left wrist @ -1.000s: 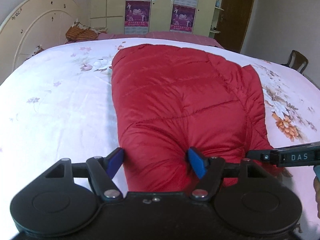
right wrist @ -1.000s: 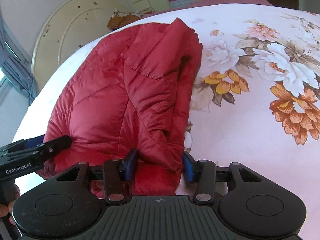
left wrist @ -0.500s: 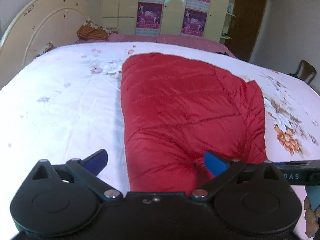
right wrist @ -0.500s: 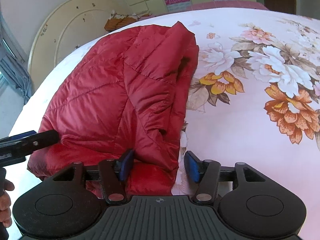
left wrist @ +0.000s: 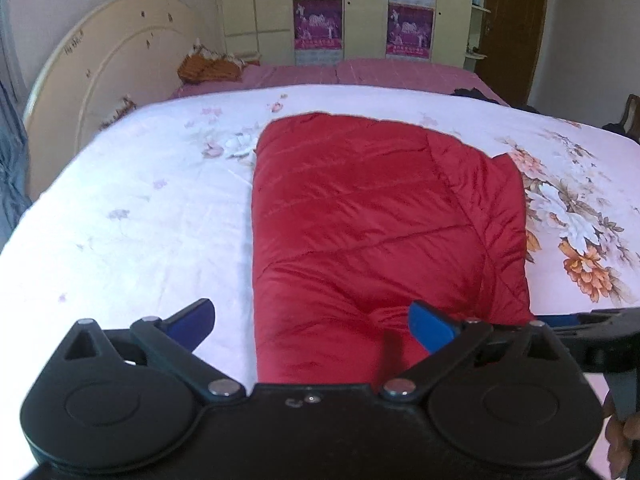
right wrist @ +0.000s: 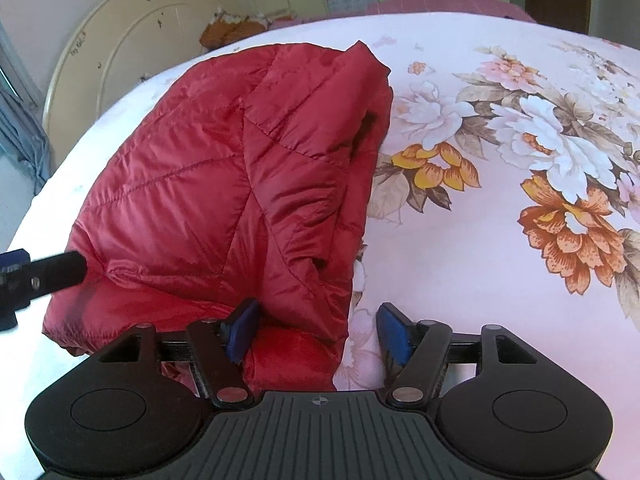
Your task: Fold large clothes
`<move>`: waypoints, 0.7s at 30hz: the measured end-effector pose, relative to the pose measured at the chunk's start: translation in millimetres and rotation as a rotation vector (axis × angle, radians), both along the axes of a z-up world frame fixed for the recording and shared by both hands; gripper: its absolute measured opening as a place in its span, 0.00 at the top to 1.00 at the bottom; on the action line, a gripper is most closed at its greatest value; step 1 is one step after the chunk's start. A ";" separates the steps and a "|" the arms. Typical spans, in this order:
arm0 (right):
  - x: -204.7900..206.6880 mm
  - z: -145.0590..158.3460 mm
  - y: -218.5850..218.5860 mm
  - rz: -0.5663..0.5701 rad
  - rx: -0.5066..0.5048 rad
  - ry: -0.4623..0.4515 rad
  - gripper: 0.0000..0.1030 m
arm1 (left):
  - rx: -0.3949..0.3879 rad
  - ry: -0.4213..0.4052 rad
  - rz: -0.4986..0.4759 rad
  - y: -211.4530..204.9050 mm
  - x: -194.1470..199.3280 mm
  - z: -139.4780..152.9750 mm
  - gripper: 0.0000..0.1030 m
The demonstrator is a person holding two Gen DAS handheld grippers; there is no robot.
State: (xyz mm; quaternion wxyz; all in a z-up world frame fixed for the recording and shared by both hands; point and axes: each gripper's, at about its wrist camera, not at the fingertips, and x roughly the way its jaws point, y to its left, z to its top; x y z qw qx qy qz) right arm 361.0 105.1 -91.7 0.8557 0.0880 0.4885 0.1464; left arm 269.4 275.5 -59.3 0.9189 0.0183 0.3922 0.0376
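Bed (left wrist: 120,216), left hand-held gripper (left wrist: 310,322) wide, empty

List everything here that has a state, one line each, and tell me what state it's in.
red padded jacket: folded, lying flat on the bed.
left gripper: wide open, holding nothing.
right gripper: jaws opening, jacket's near edge between them, right pad clear of it.
floral bedsheet: spread over the bed.
wardrobe doors: closed.
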 end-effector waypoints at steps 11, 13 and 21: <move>-46.6 45.2 -9.7 0.017 -0.077 -0.147 0.15 | 0.023 -0.037 0.039 -18.9 -43.9 21.0 0.09; -63.3 57.5 -12.1 0.028 -0.076 -0.182 0.14 | 0.024 -0.030 0.037 -22.6 -55.9 24.5 0.11; -144.5 109.4 -32.4 0.028 -0.076 -0.346 0.00 | 0.129 -0.079 0.014 -51.3 -125.7 54.5 0.11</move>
